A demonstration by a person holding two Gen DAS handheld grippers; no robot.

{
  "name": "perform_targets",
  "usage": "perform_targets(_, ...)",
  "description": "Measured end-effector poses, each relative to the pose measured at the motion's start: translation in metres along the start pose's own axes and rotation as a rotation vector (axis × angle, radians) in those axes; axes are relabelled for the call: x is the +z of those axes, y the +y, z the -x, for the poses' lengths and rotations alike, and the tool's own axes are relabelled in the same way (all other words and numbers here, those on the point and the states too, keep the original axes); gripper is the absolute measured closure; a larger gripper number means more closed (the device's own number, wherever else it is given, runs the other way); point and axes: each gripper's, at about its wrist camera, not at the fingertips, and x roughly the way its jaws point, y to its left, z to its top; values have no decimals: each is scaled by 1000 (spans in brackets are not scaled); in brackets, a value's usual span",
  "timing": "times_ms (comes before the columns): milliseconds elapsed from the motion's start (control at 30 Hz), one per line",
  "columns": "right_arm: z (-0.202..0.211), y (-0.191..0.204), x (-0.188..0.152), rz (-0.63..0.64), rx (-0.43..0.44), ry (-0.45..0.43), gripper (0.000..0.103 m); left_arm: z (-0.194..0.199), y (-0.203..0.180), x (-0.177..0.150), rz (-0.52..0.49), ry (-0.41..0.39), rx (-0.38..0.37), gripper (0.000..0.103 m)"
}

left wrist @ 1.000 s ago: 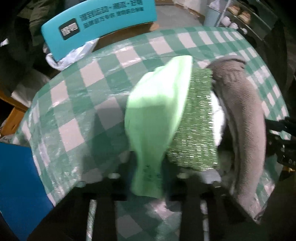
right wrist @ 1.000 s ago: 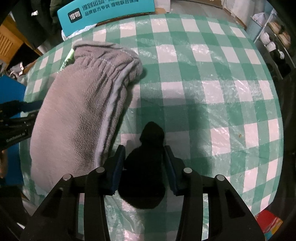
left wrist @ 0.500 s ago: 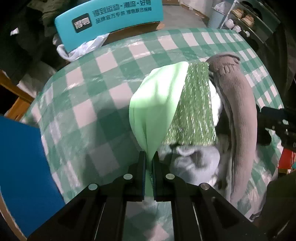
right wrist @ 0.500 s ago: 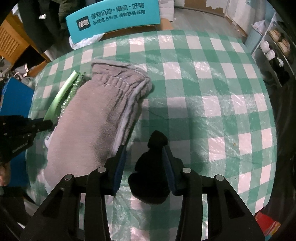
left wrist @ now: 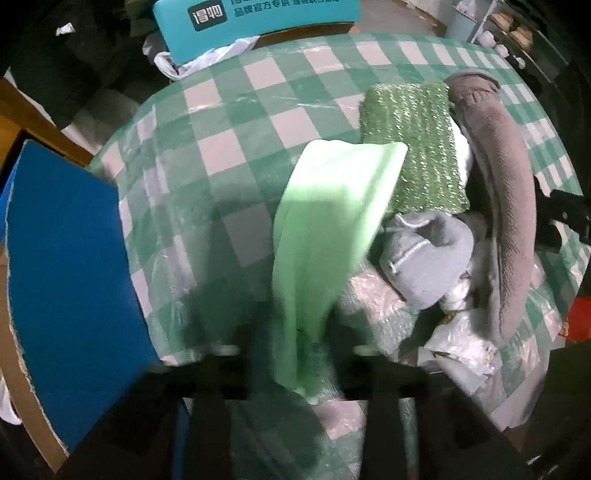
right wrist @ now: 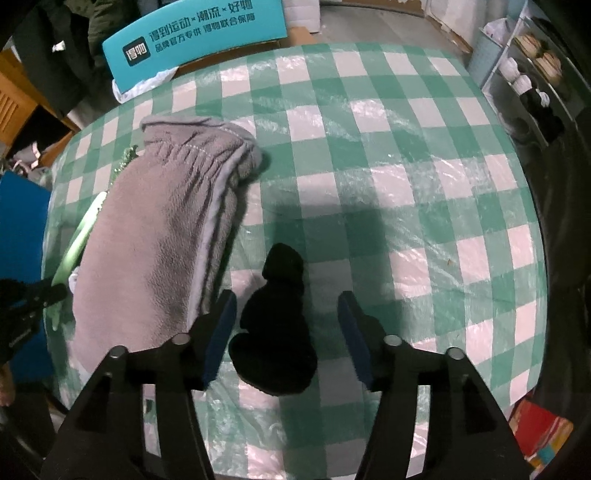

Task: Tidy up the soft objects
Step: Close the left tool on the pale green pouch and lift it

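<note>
In the left wrist view, a light green cloth [left wrist: 325, 229] hangs between my left gripper's [left wrist: 295, 350] blurred jaws, which stand wide apart; its far end leans on a glittery green cloth [left wrist: 413, 147]. Beside them lie a grey sock [left wrist: 428, 258] and a long grey fleece garment [left wrist: 506, 206]. In the right wrist view, my right gripper [right wrist: 288, 321] is open, its blue-padded jaws either side of a black soft item [right wrist: 275, 332] lying on the checked tablecloth [right wrist: 406, 184]. The fleece garment [right wrist: 155, 240] lies just left.
A blue board [left wrist: 66, 288] stands at the table's left edge. A teal sign [right wrist: 192, 33] and a white plastic bag [left wrist: 199, 59] sit behind the table. Crumpled clear plastic [left wrist: 461, 350] lies near the front right. A shelf with bowls [right wrist: 532, 74] is at the right.
My left gripper's jaws have spread apart around the light green cloth, and the camera has pulled back. My right gripper has opened, releasing the black item onto the cloth.
</note>
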Motion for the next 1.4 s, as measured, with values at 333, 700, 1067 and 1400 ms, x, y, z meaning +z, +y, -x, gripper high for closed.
perform_targets(333,-7,6,-2,28,0,27,32,-12,-5,21,-55,-24,69,33)
perform_targets(700,-23,6,-7,31,-21,58,32,-31,-4,35,-76,-25,97,24)
perform_targets(1067,-39,29,-13,113,-97,58,47,-18,-17,11,-95,-72,76,52)
perform_targets(1400,-35,31,-18,115,-72,46,61,-13,-18,4,-69,-46,-31,98)
